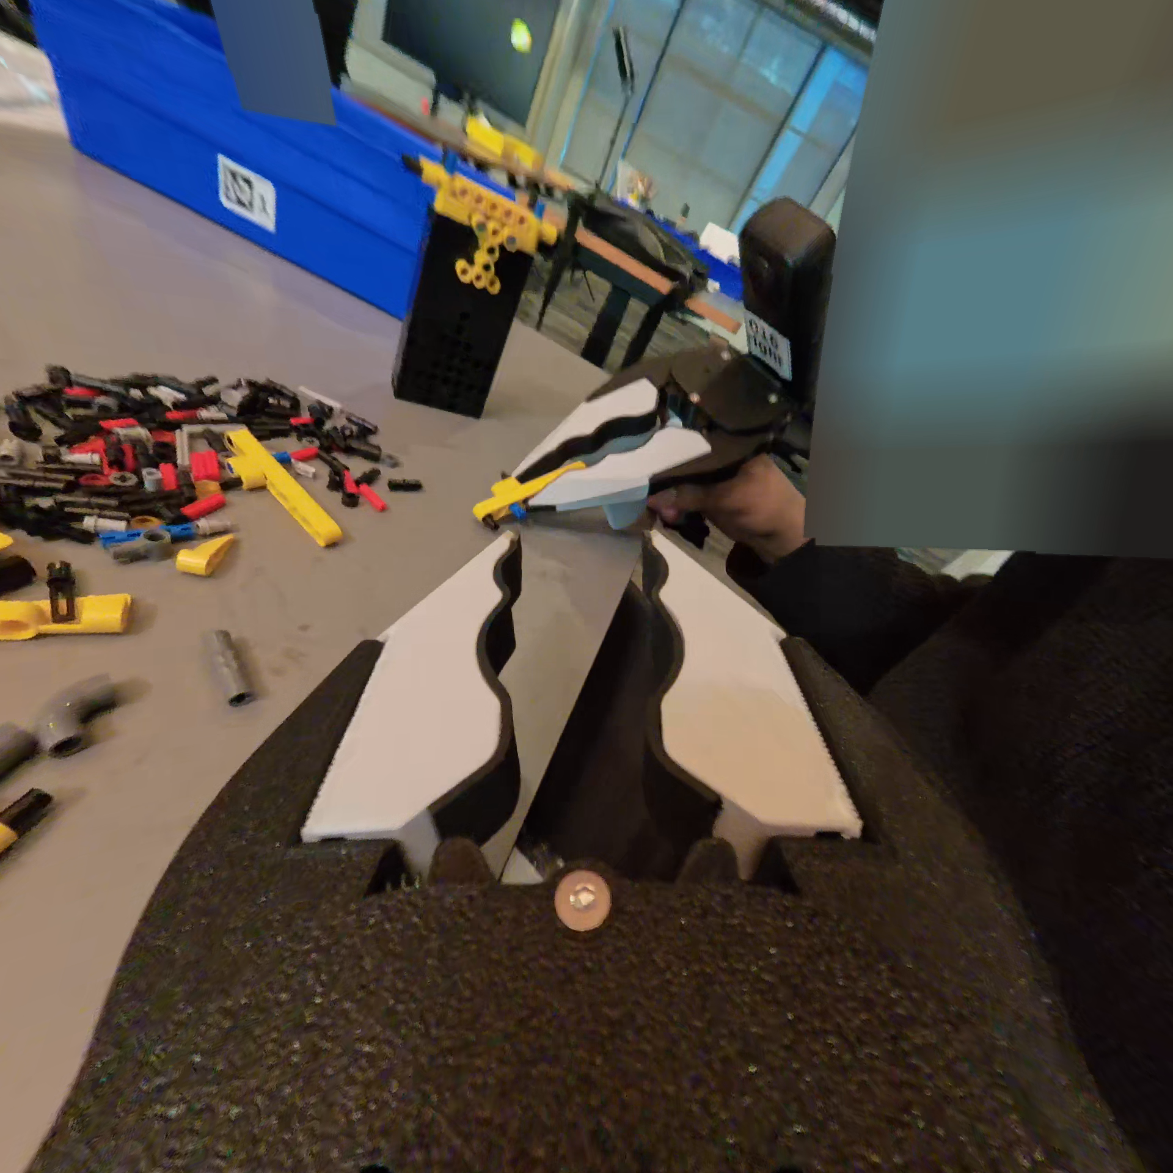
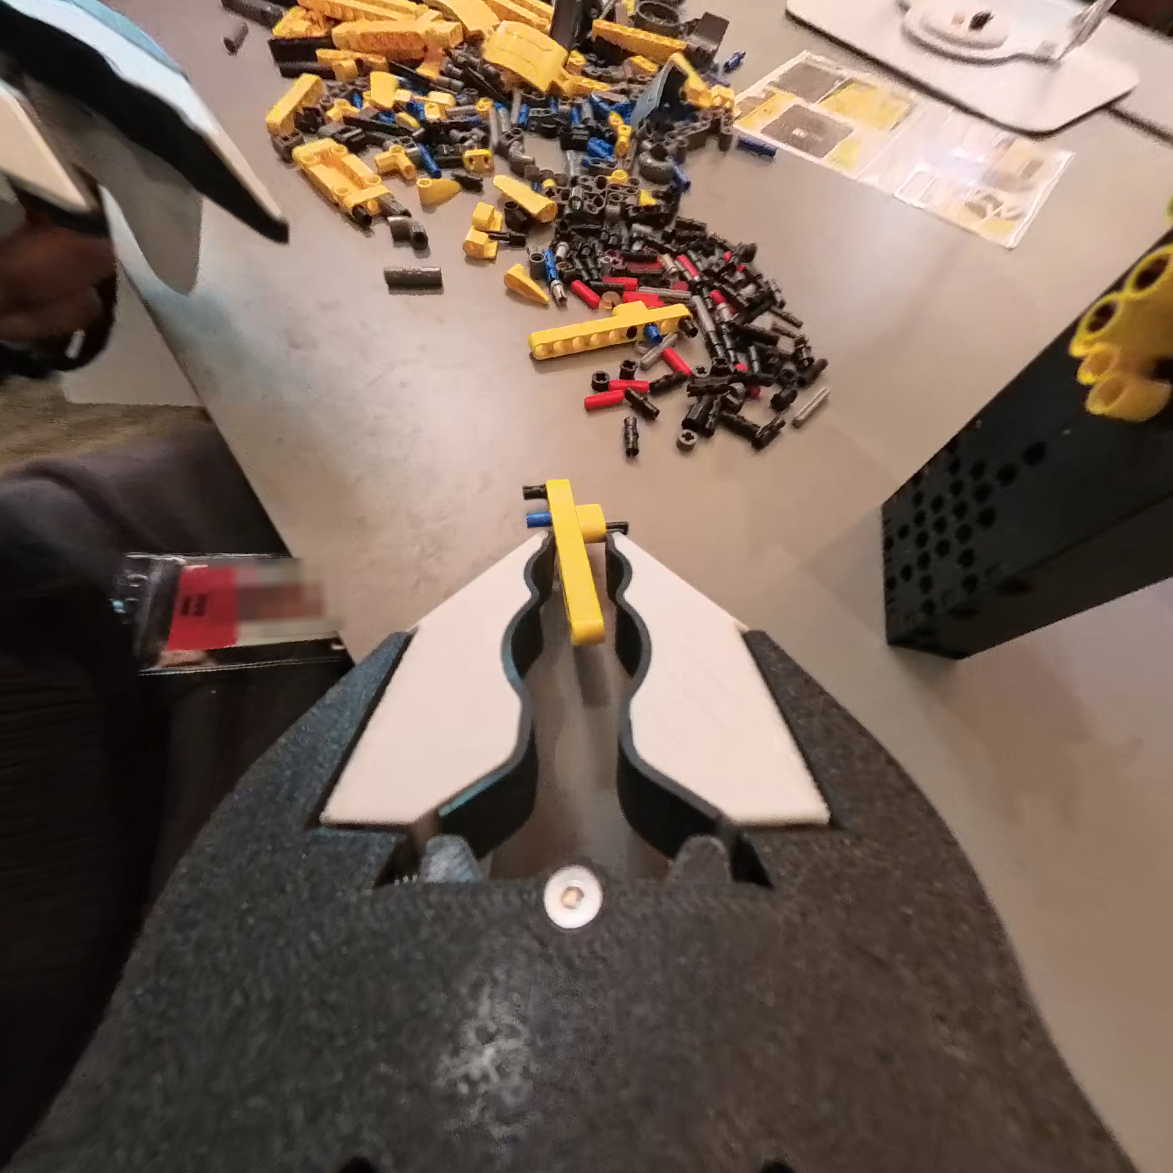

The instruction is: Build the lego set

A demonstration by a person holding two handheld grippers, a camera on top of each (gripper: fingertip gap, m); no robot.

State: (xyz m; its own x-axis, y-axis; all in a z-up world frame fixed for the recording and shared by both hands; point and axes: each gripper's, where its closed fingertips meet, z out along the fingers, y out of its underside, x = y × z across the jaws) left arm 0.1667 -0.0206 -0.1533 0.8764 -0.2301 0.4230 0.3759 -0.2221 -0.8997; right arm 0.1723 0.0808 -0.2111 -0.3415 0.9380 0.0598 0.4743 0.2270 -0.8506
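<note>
My right gripper [image 2: 577, 539] is shut on a short yellow beam [image 2: 574, 571] that carries a blue pin and black pins. It holds the beam a little above the grey table [image 2: 381, 393]. In the left wrist view the right gripper [image 1: 530, 492] holds the same yellow beam [image 1: 508, 496] just beyond my left gripper's tips. My left gripper [image 1: 581, 539] is open and empty, its fingers apart over the table's near edge. It shows blurred at the upper left of the right wrist view [image 2: 222, 254].
A pile of small black, red and grey pins [image 1: 159, 457] [image 2: 698, 317] lies on the table, with a long yellow beam [image 2: 609, 330] in it. Behind is a heap of yellow parts [image 2: 476, 82]. A black perforated block [image 1: 457, 330] [image 2: 1015, 527] carries a yellow assembly [image 1: 489, 222]. A blue box [image 1: 190, 139] and printed sheets [image 2: 888, 139] are nearby. The gap from one gripper's tips to the other's is roughly 12 cm.
</note>
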